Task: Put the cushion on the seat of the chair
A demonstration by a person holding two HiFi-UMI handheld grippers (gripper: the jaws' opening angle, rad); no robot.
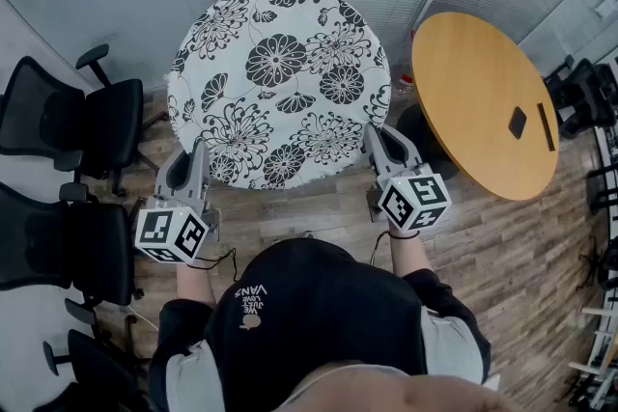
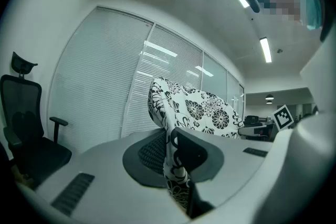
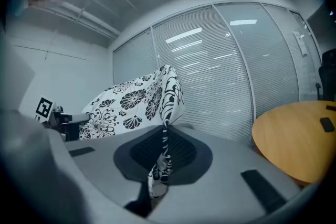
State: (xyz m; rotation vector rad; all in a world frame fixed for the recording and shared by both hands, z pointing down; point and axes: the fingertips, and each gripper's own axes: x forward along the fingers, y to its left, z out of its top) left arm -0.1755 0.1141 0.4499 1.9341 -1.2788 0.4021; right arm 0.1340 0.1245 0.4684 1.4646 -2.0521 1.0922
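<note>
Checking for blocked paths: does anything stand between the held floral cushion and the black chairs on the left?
Nothing visible does. The left claw and right claw are each shut on the cushion's rim, and only bare floor shows between it and the nearest black chair. What lies under the cushion is hidden.

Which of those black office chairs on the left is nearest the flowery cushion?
The uppermost chair in the head view: its seat sits just left of the cushion; the middle chair and lowest chair stand farther back.
</note>
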